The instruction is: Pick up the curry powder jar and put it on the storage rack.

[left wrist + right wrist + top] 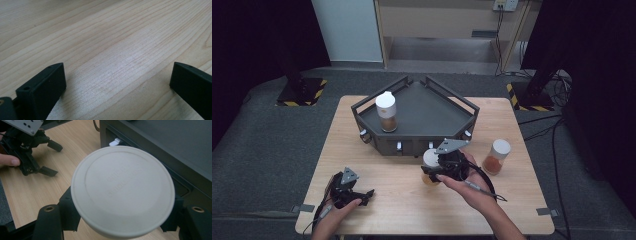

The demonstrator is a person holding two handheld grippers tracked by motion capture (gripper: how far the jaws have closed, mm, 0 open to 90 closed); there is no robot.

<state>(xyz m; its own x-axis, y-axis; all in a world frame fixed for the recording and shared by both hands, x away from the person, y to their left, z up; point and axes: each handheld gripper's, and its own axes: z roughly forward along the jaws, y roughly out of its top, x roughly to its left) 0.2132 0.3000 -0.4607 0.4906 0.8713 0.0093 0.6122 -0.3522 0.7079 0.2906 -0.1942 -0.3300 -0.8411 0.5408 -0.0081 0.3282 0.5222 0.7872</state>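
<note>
Pinching a jar (pixel 430 167), the right hand-held gripper (pixel 443 169) hovers just beside the tray's edge (pixel 412 148); left hand-held gripper (pixel 357 196) spread.

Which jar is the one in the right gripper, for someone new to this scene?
Start at the dark tray on the wooden table. Just before its front wall, the right gripper clamps a white-lidded jar. The other two jars stand free.

Two black jaws of left gripper (pixel 117 82) rising from bottom corners, standing wide apart, nothing between them. Beyond and under them, light wooden table (pixel 112 37) with fine grain lines, slightly shiny in middle.
</note>
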